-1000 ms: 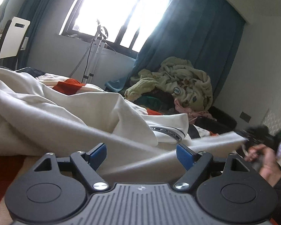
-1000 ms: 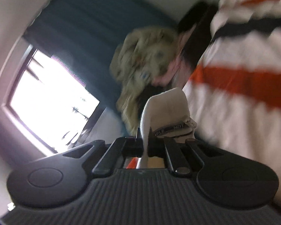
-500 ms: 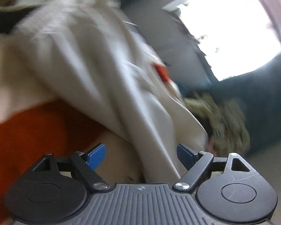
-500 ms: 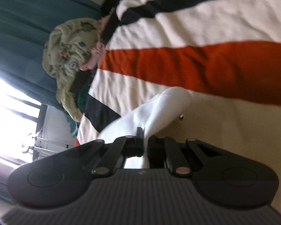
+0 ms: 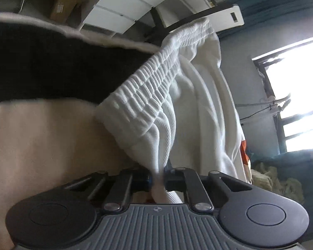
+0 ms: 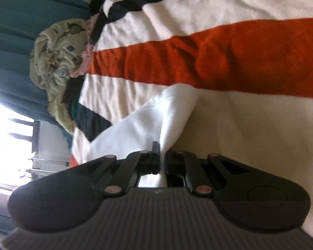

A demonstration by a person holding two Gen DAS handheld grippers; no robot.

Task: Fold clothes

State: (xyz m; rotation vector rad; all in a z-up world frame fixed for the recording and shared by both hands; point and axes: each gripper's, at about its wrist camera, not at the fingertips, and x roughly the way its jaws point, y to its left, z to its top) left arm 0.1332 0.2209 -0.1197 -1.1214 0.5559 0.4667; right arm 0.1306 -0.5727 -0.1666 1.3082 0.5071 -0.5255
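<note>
The left gripper (image 5: 157, 180) has its jaws pinched together on a fold of the white garment (image 5: 189, 112), just below the ribbed elastic waistband (image 5: 144, 95). From that pinch the cloth rises and spreads away from the camera, the waistband running diagonally up to the right and the smoother fabric hanging in long folds beside it. The garment lies over the striped blanket (image 5: 37, 137), here showing a cream band and a black one.

The right gripper (image 6: 162, 160) is likewise clamped tight on another part of the same white garment (image 6: 156, 118), a narrow tongue of cloth running out from between the fingers onto the cream stripe of the blanket (image 6: 250, 129). Beyond it come orange, cream and black stripes.

No brand or writing can be read anywhere; a small patch on the crumpled pale-green fleece (image 6: 58, 62) is too blurred to make out.

That fleece is heaped at the blanket's far edge against a teal curtain (image 6: 16, 18), next to a bright window (image 6: 6, 141). In the left wrist view, a white slatted panel (image 5: 135, 10) and a cardboard box (image 5: 62, 2) stand past the blanket, with the window (image 5: 296, 95) to the right.
</note>
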